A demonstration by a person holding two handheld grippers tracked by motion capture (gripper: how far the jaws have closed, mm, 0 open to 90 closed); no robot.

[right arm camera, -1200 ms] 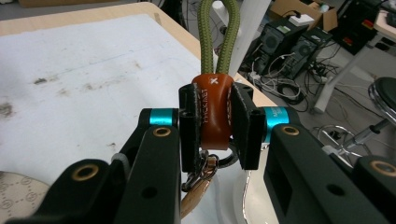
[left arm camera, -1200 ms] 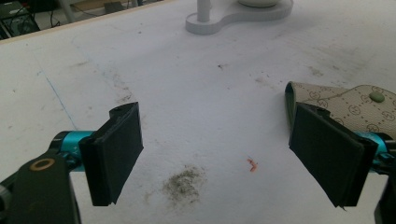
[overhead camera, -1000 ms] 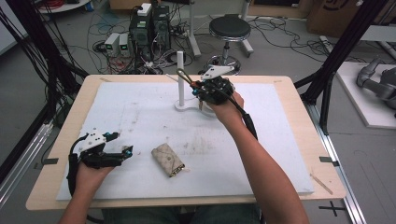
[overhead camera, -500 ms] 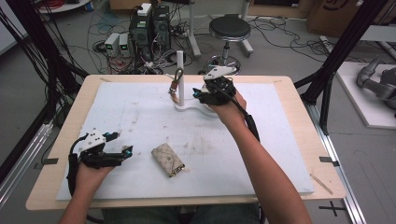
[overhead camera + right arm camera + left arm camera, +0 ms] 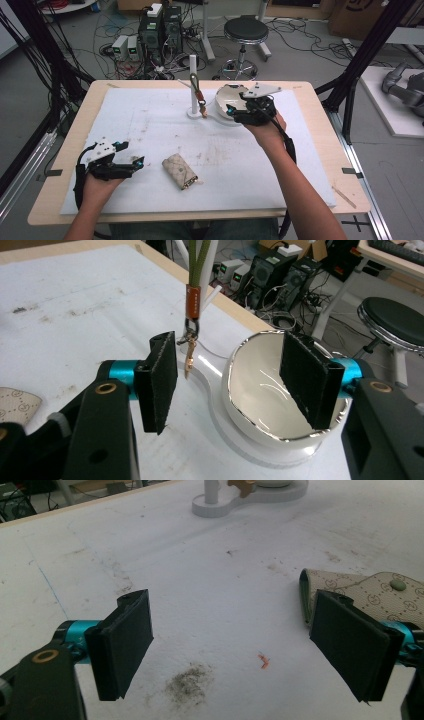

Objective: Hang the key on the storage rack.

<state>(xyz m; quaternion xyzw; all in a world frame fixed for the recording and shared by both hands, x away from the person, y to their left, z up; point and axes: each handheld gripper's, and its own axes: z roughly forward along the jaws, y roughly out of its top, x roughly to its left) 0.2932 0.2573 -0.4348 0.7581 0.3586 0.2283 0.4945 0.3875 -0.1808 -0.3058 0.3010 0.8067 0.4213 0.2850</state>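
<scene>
Keychain strap (image 5: 196, 89) hangs on the white post (image 5: 193, 80), far side of table (image 5: 60, 150). Right tool (image 5: 227, 375), jaws just opened and empty, sits beside it over the bowl (image 5: 260, 390). Left tool (image 5: 245, 640) wide, idle near key pouch (image 5: 179, 170). Hanging step judged complete; next: fetch pouch.

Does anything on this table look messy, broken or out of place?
Nothing looks broken or spilled. The white mat carries grey smudges and a tiny orange scrap. The patterned key pouch lies askew mid-table, and the strap hangs neatly from the white post beside the bowl.
</scene>
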